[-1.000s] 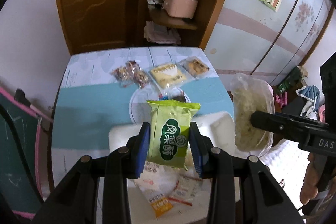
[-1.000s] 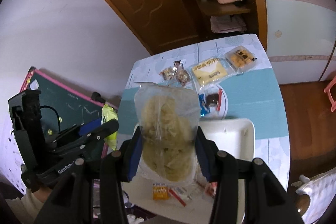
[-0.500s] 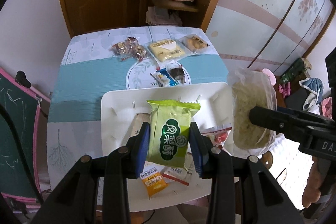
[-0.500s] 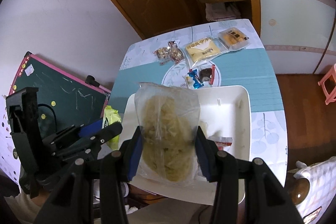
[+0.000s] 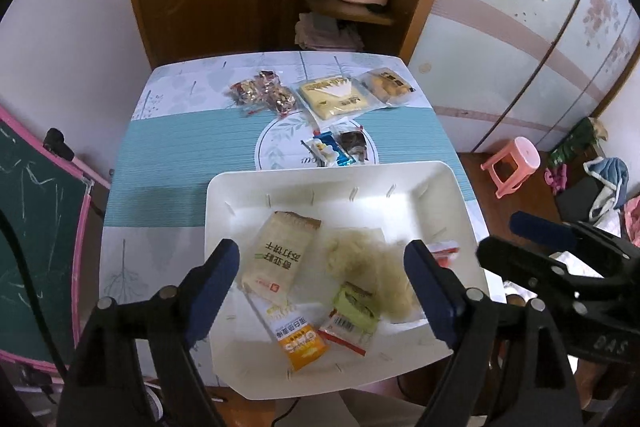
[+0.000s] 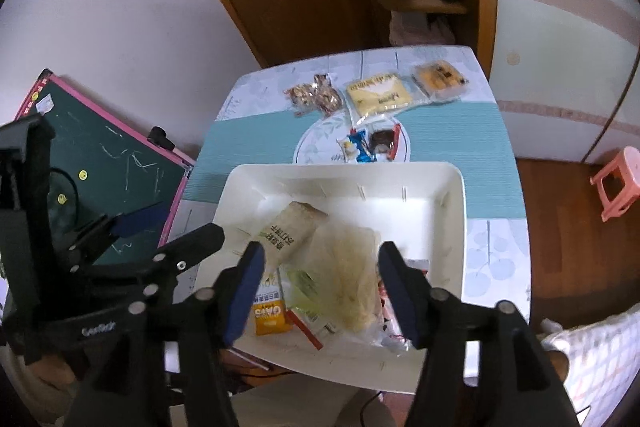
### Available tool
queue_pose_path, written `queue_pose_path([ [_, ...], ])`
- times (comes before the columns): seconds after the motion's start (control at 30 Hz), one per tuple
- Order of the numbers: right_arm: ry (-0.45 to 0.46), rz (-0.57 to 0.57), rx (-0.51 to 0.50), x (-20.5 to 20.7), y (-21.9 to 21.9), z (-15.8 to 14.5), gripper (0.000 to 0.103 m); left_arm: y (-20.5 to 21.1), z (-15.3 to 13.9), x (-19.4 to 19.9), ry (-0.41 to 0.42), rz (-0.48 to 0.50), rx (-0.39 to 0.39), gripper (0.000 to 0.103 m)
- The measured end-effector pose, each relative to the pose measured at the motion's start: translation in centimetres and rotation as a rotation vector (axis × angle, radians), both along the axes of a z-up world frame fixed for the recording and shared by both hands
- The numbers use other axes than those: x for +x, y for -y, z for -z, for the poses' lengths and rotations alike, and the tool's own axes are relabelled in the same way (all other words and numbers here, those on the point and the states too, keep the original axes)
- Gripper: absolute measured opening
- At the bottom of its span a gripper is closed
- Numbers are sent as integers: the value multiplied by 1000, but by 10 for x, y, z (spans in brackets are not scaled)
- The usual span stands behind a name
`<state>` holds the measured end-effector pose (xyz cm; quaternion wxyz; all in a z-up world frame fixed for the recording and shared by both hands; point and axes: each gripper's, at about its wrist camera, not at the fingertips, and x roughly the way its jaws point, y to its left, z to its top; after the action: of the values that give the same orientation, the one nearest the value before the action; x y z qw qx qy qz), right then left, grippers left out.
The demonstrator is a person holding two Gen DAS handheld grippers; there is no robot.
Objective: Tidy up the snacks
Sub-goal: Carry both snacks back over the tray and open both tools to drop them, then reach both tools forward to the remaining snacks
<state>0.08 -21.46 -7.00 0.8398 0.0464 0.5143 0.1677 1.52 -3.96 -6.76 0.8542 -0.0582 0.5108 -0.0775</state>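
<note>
A white tray sits at the table's near edge. In it lie a beige cracker pack, a clear bag of pale yellow snack, a green packet and an orange packet. My left gripper is open and empty above the tray. My right gripper is open and empty above the clear bag.
On the teal table beyond the tray lie a nut pack, a yellow pack, a pastry pack and small wrapped sweets. A chalkboard stands left; a pink stool stands right.
Both grippers opened. The green packet dropped from the left gripper and the clear bag from the right gripper; both now lie in the tray.
</note>
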Motion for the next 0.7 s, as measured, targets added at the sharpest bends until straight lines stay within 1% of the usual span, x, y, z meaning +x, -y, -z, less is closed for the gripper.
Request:
queue_pose_path([
  [0.17,58,0,-11,-5,3,-13,65,-3,-6,-2,21,-49,17,84],
  [0.3,69,0,-2,-8,5,-17,65,-2,-14,-4,52,-76,42,84],
  [0.4,81,-2,3,-11,6,-20,65,-1,-18,-6,63,-76,29,84],
  [0.57,104,8,20,-16,10,-26,65,5,-21,-11,65,-66,39,84],
  [0.7,104,12,19,-17,10,-26,65,8,-23,-13,68,-62,42,84],
])
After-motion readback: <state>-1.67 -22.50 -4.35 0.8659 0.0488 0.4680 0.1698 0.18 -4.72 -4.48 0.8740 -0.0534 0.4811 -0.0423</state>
